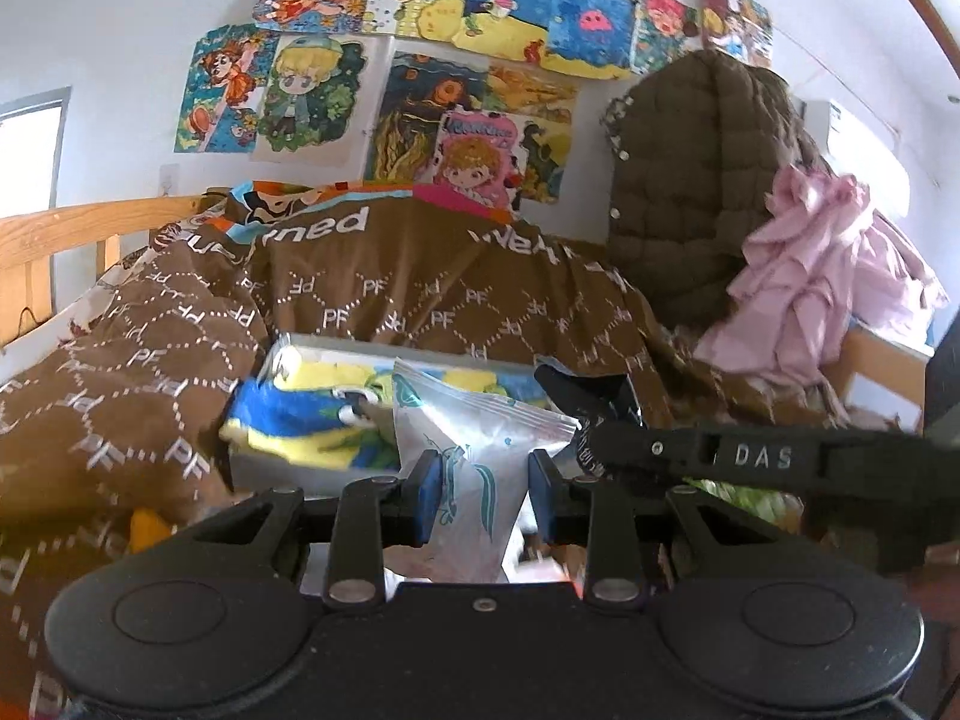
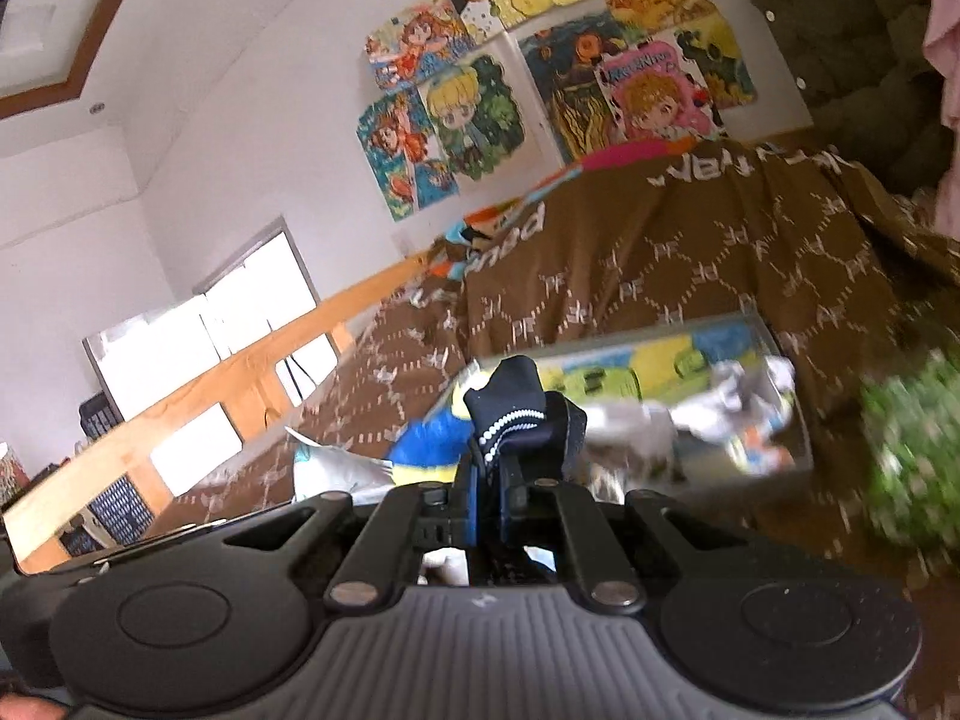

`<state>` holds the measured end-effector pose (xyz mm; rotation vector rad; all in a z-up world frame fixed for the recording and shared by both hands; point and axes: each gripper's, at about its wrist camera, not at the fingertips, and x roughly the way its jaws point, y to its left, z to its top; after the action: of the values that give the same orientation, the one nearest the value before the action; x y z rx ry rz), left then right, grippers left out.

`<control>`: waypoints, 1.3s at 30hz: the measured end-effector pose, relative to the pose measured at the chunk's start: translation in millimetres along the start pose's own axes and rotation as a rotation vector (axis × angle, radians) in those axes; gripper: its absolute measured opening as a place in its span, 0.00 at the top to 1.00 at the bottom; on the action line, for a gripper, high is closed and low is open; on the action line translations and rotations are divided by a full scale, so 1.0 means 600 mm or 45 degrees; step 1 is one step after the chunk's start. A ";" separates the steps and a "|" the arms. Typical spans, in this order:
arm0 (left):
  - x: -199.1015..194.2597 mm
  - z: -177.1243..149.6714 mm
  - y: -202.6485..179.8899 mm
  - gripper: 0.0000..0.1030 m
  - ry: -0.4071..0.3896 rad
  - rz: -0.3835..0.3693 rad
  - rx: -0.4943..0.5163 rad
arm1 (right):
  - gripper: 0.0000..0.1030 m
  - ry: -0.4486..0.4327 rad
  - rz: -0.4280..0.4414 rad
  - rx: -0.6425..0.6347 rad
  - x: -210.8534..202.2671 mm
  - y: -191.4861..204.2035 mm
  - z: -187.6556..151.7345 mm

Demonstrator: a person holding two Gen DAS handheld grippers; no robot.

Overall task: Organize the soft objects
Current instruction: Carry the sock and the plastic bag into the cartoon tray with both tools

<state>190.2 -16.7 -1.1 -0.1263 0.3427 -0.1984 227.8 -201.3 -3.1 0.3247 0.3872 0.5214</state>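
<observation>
Both grippers are loaded and up off the bed, so I read this as the carry step: items picked, not yet placed.

Left gripper (image 1: 483, 495): jaws partly closed on a silver bag (image 1: 480, 438) with teal print. Pads press both sides and the bag sticks up between them, so it's gripped.

Right gripper (image 2: 489, 507): jaws almost fully shut, pinching a dark sock (image 2: 519, 414) with white dots. The sock pokes up above the fingertips. In the left view its finger comes in from the right, just beside the bag.

Target looks like the clear box (image 1: 294, 468) on the brown blanket (image 1: 420, 282), just ahead of both grippers. It already holds a blue-yellow cloth (image 1: 288, 414). That it's the destination is my guess.

Next move calls for:
- bring one gripper over the box opening at a time; they're close enough to clash
- lower before opening, since both items are light and floppy
- open wide so the fabric doesn't snag on a pad

Right view is blurred at its right edge; can't identify the green thing there.
</observation>
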 end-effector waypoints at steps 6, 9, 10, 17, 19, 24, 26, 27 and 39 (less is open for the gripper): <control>0.088 0.061 0.024 0.68 -0.002 0.003 -0.025 | 0.93 -0.070 0.011 0.021 0.066 -0.036 0.046; 0.136 0.088 0.031 0.68 -0.002 0.008 -0.038 | 0.93 -0.083 -0.012 0.042 0.094 -0.061 0.063; 0.150 0.095 0.033 0.68 -0.003 0.008 -0.043 | 0.93 -0.083 -0.021 0.048 0.102 -0.070 0.066; 0.260 0.126 0.036 0.68 0.044 0.008 -0.095 | 0.93 -0.039 -0.126 0.101 0.149 -0.123 0.083; 0.287 0.125 0.033 0.68 0.066 0.021 -0.087 | 0.93 -0.045 -0.131 0.142 0.158 -0.139 0.087; 0.332 0.113 0.030 0.68 0.099 0.022 -0.091 | 0.93 -0.068 -0.125 0.202 0.182 -0.169 0.090; 0.346 0.105 0.030 0.68 0.120 0.022 -0.087 | 0.93 -0.058 -0.128 0.212 0.193 -0.175 0.087; 0.352 0.101 0.030 0.68 0.129 0.022 -0.084 | 0.93 -0.050 -0.133 0.209 0.200 -0.177 0.085; 0.380 0.071 0.049 0.68 0.182 0.035 -0.108 | 0.92 0.056 -0.176 0.216 0.231 -0.185 0.066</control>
<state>420.0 -32.8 -39.1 -0.1919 0.4948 -0.1661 402.0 -225.5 -49.7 0.4470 0.4943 0.3617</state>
